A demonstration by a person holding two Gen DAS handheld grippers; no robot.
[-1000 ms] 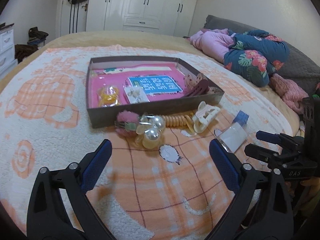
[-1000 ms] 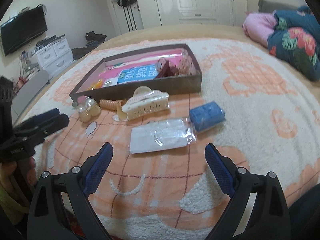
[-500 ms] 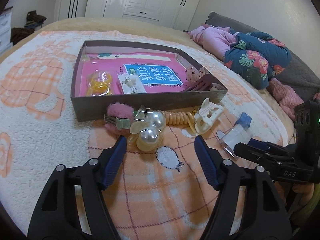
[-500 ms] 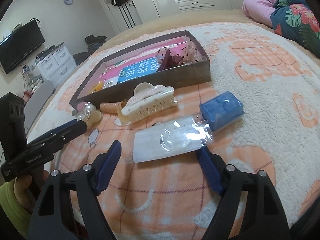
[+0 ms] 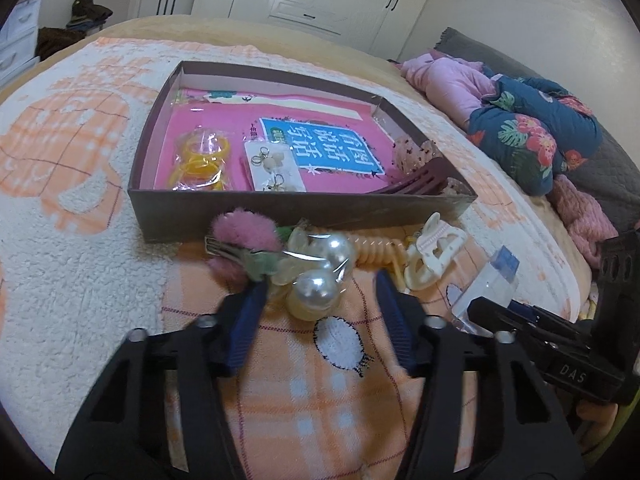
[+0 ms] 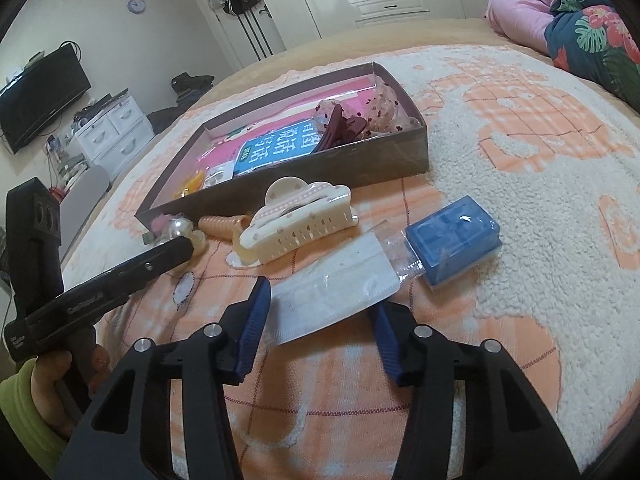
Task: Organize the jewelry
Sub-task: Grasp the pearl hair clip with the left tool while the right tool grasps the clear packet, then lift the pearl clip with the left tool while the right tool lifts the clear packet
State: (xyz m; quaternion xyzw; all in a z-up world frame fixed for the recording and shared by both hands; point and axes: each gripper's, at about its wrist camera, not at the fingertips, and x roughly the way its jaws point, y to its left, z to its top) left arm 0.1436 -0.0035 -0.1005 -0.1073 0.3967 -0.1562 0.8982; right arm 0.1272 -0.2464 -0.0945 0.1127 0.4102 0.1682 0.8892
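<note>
Both grippers hang low over the orange-and-cream blanket (image 5: pixel 100 280) on the bed, near its front edge, their jaws having just been closing. The left gripper (image 5: pixel 320 304) stands partly open around the pearl hair ornament in clear wrap (image 5: pixel 316 276); its blue pads look just short of the pearls, and contact cannot be told. The right gripper (image 6: pixel 320 312) is likewise partly open, its pads flanking the near end of a white packet in clear plastic (image 6: pixel 332 284) without plainly pressing it. Only the left wrist view shows the inside of the brown box (image 5: pixel 280 204) well: yellow hair bands (image 5: pixel 200 160), a card of earrings (image 5: pixel 272 168) and a blue-and-pink booklet (image 5: pixel 320 144) on the floor of it. Only the right wrist view shows the blue block (image 6: pixel 452 236) whole, touching the packet's far end, and the cream claw clip (image 6: pixel 300 220) broadside, lying against the box's front wall. A pink fuzzy clip (image 5: pixel 244 236) and an orange spiral hair tie (image 5: pixel 376 252) crowd beside the pearls. The left gripper's black body hides part of that cluster in the right wrist view.
</note>
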